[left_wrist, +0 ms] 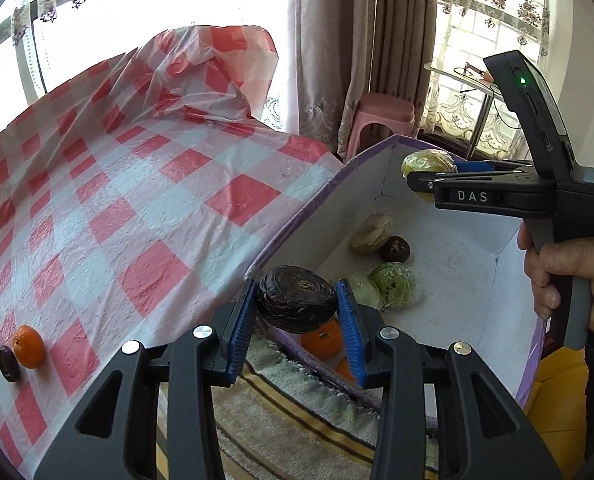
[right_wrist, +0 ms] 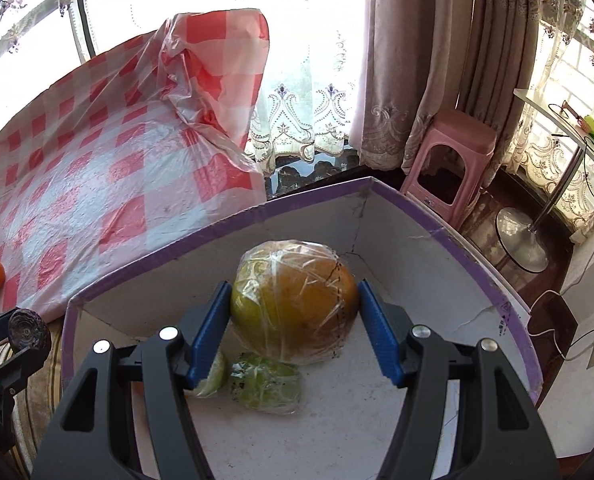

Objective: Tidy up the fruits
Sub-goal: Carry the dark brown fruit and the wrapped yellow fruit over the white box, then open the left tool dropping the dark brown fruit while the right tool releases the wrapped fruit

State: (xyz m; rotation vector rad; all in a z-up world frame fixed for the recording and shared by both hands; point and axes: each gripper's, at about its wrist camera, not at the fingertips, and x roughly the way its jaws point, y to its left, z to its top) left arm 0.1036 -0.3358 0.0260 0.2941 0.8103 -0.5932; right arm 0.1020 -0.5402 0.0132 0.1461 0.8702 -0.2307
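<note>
My left gripper point(left_wrist: 297, 304) is shut on a dark wrinkled fruit point(left_wrist: 296, 298) and holds it over the near rim of a white box with purple edges point(left_wrist: 297, 220). My right gripper point(right_wrist: 295, 312) is shut on a plastic-wrapped yellow-orange fruit point(right_wrist: 295, 304) and holds it above the box floor point(right_wrist: 337, 420); it also shows in the left wrist view point(left_wrist: 427, 174). Inside the box lie wrapped green fruits point(left_wrist: 395, 284), a pale wrapped fruit point(left_wrist: 371, 234), a small dark fruit point(left_wrist: 394, 249) and oranges point(left_wrist: 323, 338). An orange point(left_wrist: 29, 346) and a dark fruit point(left_wrist: 8, 363) sit on the checked tablecloth.
The red-and-white checked plastic cloth point(left_wrist: 137, 200) covers the table left of the box and is bunched up at the back. A striped towel point(left_wrist: 281, 408) lies under the box. A pink stool point(right_wrist: 449, 160), curtains and a glass side table point(right_wrist: 557, 128) stand behind.
</note>
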